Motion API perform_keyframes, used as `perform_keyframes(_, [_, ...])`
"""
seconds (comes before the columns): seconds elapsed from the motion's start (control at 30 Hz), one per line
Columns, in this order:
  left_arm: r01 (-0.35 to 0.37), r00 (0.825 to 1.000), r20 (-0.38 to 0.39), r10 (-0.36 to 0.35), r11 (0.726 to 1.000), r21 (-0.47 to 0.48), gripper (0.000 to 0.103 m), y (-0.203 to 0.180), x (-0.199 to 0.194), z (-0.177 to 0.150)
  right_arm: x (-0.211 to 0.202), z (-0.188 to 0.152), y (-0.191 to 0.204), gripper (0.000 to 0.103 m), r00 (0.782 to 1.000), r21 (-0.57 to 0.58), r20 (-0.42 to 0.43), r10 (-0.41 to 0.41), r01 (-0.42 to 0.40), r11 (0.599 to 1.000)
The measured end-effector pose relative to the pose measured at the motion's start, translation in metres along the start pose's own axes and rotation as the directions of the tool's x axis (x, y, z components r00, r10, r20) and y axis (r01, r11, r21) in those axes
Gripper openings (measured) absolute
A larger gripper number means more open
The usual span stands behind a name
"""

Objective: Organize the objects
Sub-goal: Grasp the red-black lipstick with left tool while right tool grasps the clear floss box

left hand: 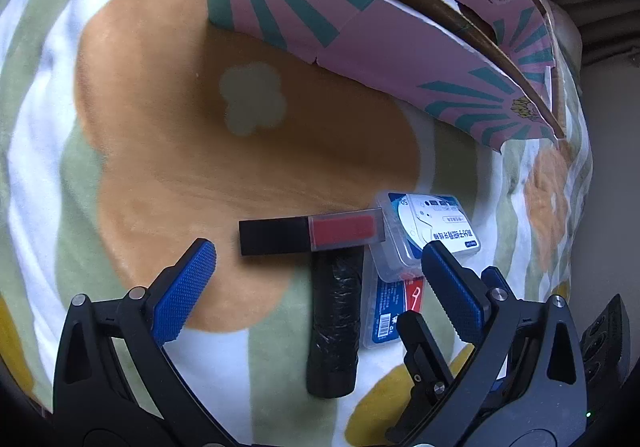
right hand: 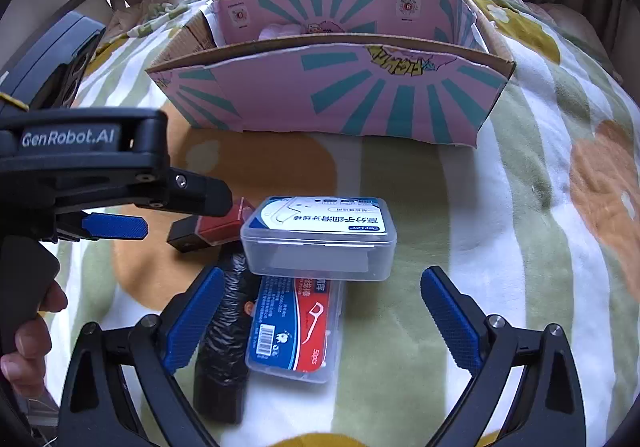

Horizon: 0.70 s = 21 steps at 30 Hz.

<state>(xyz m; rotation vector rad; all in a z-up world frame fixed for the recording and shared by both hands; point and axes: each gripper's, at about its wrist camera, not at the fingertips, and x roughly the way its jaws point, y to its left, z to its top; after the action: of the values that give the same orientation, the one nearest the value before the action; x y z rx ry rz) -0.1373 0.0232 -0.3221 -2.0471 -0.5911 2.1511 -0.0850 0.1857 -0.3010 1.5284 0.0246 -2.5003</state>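
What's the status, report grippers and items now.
Left gripper open, right gripper open, both empty. Lip gloss, black roll, two floss boxes piled before cardboard box. Nothing blocking.

Blanket point(left hand: 168, 151): white and sage-green stripes with orange and mustard flower shapes. Cardboard box point(right hand: 352, 103): pink with teal sunburst rays (plain brown on the inner faces), yellow lettering near the rim. Lip tint tube point(left hand: 312, 233): black cap, red body; bag roll point(left hand: 336, 327): black; upper floss-pick case point(right hand: 320, 237): clear, blue-and-white label; lower floss-pick case point(right hand: 296, 331): clear, blue-and-red label.
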Motion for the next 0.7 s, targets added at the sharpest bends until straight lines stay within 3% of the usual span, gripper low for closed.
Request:
perform_keyframes(0.27, [-0.007, 1.000, -0.016, 0.007, 1.000, -0.023, 0.101, -0.003, 0.019, 0.007, 0.013, 0.004, 0.001, 0.098, 1.000, -0.013, -0.003, -0.030, 0.030, 0.999])
perform_keyframes(0.7, [0.028, 0.999, -0.039, -0.032, 0.995, -0.098, 0.092, 0.002, 0.033, 0.009, 0.026, 0.013, 0.003, 0.098, 0.999, -0.016, -0.021, -0.049, 0.048, 0.999])
